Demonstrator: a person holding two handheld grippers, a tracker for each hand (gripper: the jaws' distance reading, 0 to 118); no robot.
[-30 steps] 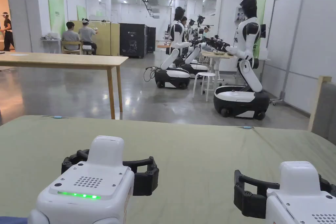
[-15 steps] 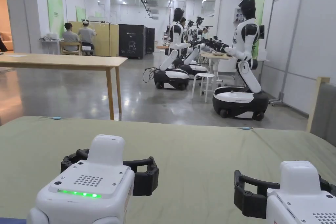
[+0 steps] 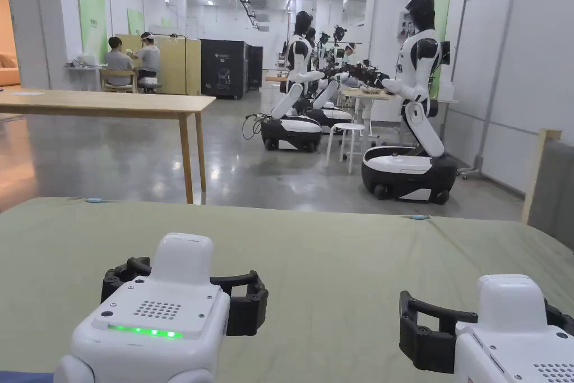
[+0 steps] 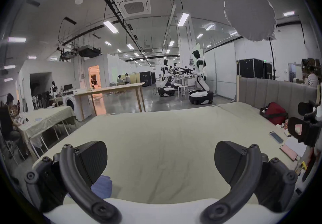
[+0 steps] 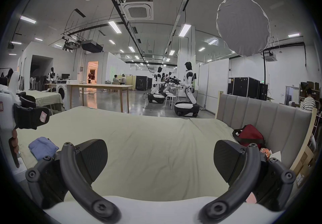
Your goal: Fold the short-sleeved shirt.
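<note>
A crumpled blue shirt (image 5: 43,147) lies bunched on the pale green bed sheet (image 5: 156,140), near its front left part. In the left gripper view the blue shirt (image 4: 102,186) peeks out just behind the left jaw. My left gripper (image 4: 160,161) hovers low over the sheet, open, with nothing between its jaws. My right gripper (image 5: 160,159) is open too and holds nothing. In the head view the left gripper (image 3: 185,283) and the right gripper (image 3: 493,317) are held side by side above the near part of the sheet (image 3: 336,255).
A grey padded headboard (image 5: 261,116) borders the bed on the right, with a red bag (image 5: 249,134) against it. Two phones (image 4: 276,137) and papers lie near that edge. Beyond the bed stand a wooden table (image 3: 112,104), humanoid robots (image 3: 415,120) and a stool (image 3: 347,137).
The head camera has drifted slightly. Both grippers stay open in about the same place over the sheet.
</note>
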